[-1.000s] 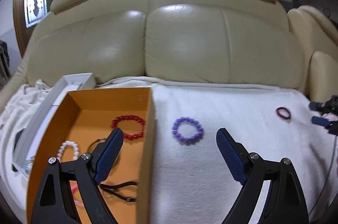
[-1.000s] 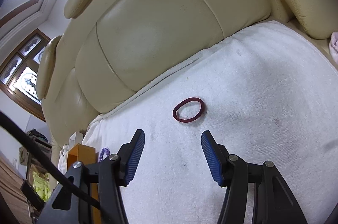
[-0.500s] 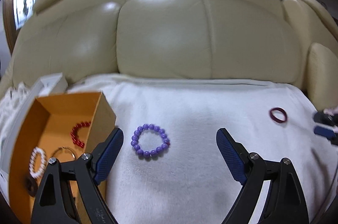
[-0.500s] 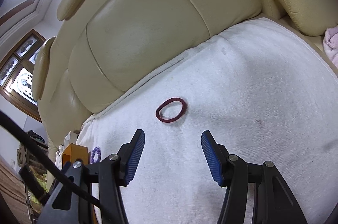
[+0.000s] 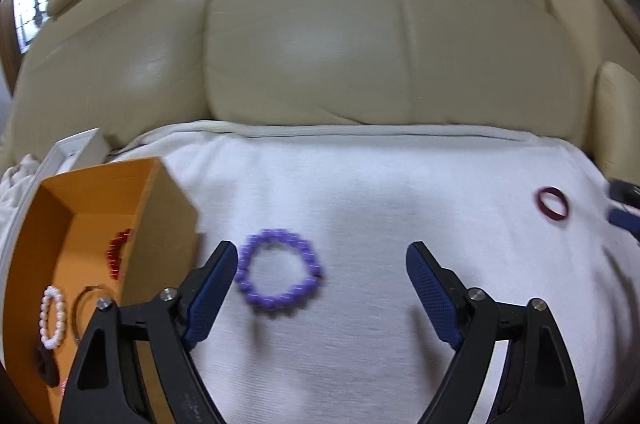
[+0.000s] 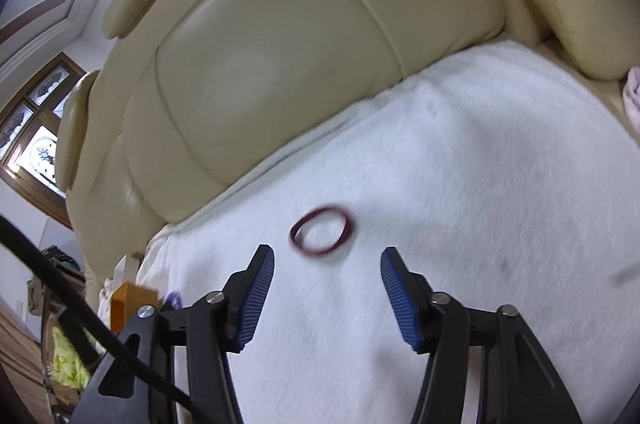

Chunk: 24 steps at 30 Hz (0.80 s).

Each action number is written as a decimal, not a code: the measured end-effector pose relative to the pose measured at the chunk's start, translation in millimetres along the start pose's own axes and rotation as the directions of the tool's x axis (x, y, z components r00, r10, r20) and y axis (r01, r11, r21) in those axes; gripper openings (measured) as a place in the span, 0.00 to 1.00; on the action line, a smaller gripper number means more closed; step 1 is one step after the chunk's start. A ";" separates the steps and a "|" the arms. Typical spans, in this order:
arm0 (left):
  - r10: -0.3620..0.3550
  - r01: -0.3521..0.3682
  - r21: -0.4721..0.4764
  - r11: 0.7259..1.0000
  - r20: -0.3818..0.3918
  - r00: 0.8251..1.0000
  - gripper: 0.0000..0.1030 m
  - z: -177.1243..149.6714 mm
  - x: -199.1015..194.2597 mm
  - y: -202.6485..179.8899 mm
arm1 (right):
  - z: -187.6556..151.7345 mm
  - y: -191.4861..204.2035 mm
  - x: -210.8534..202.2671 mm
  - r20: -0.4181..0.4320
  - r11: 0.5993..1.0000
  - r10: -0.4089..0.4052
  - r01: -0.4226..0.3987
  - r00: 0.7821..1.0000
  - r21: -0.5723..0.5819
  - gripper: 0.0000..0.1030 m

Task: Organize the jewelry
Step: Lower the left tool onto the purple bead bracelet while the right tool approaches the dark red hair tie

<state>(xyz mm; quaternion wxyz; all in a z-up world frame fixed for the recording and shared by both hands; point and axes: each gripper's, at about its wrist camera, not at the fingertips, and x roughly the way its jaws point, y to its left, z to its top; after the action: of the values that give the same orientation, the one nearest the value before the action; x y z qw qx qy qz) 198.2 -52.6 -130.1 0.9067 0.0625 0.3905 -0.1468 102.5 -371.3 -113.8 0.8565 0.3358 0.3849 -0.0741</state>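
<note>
A purple bead bracelet [image 5: 279, 272] lies on the white towel [image 5: 380, 192], just ahead of my open, empty left gripper [image 5: 320, 260] and near its left finger. An orange box [image 5: 48, 224] at the left holds a red bead bracelet [image 5: 118, 256], a white pearl bracelet [image 5: 51, 316] and a thin metal bangle [image 5: 82, 308]. A dark red ring bangle [image 6: 322, 231] lies on the towel just ahead of my open, empty right gripper [image 6: 327, 264]; it also shows at the right of the left wrist view [image 5: 552, 205], next to the right gripper's fingertips [image 5: 624, 204].
The towel covers the seat of a cream leather sofa [image 5: 360, 36]. A white box lid [image 5: 68, 152] lies behind the orange box. The orange box [image 6: 128, 298] and purple bracelet [image 6: 173, 300] show small at the left of the right wrist view. A black cable [image 6: 60, 300] crosses there.
My left gripper has moved right from over the orange box to the purple bracelet and come closer. My right gripper has come closer to the dark red bangle. Both stay open.
</note>
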 end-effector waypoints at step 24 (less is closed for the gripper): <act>-0.298 0.301 0.014 0.954 -0.109 0.948 0.10 -19.9 8.0 -10.5 | -6.6 33.5 68.3 -0.023 0.962 -0.151 0.142 0.988 -0.232 0.07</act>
<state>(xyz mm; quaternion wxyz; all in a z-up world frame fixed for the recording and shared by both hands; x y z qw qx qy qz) 186.4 -59.8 -149.6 0.8509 0.0239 0.4405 -0.2851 158.7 -332.6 -148.0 0.8737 0.2068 0.4320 -0.0854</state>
